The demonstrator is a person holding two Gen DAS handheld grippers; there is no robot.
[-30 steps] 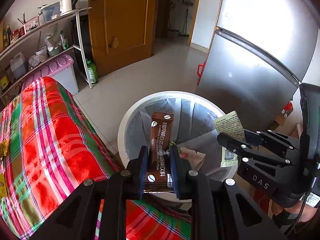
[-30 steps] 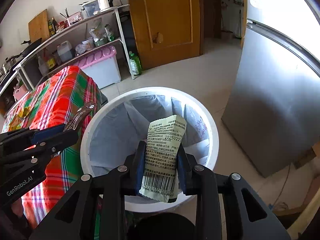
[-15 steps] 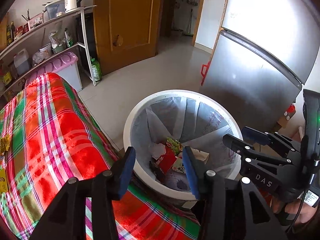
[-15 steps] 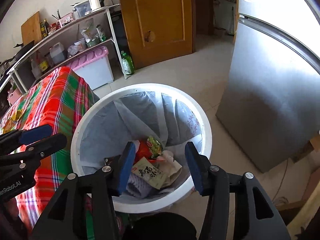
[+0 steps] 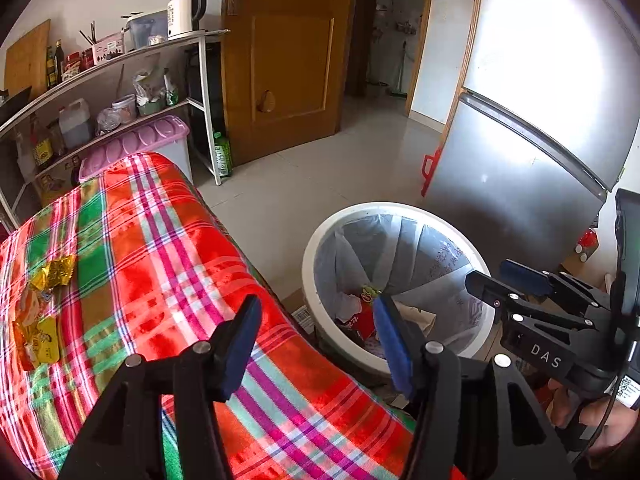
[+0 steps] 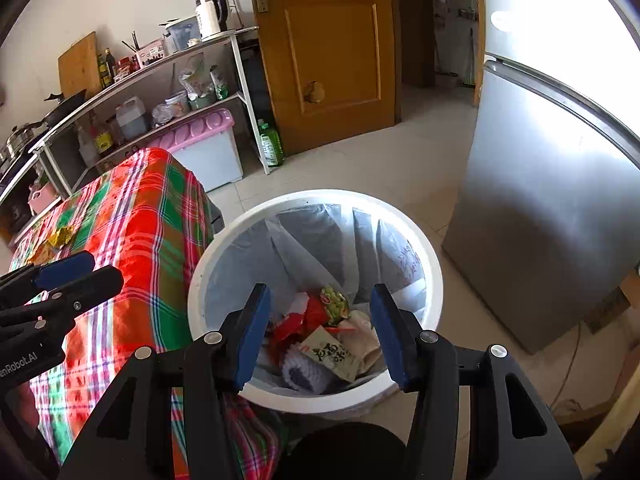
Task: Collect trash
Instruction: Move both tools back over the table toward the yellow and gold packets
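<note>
A white trash bin (image 6: 224,240) with a grey liner stands on the floor beside the table; it also shows in the left wrist view (image 5: 316,240). Several wrappers (image 6: 328,344) lie in its bottom. My right gripper (image 6: 320,332) is open and empty above the bin. My left gripper (image 5: 316,340) is open and empty over the corner of the plaid tablecloth (image 5: 160,248), left of the bin. Yellow wrappers (image 5: 54,274) and more packets (image 5: 38,340) lie on the cloth at the far left. The right gripper (image 5: 508,280) shows in the left view, the left gripper (image 6: 72,276) in the right view.
A silver fridge (image 6: 552,200) stands right of the bin. A wooden door (image 5: 288,52) is behind. A shelf rack (image 5: 120,92) with bottles, a kettle (image 5: 184,8) and a pink-lidded box (image 6: 200,140) stands at the back left.
Both grippers opened and dropped their packets, brown from the left and green from the right, into the bin. The left gripper has since swung left over the table.
</note>
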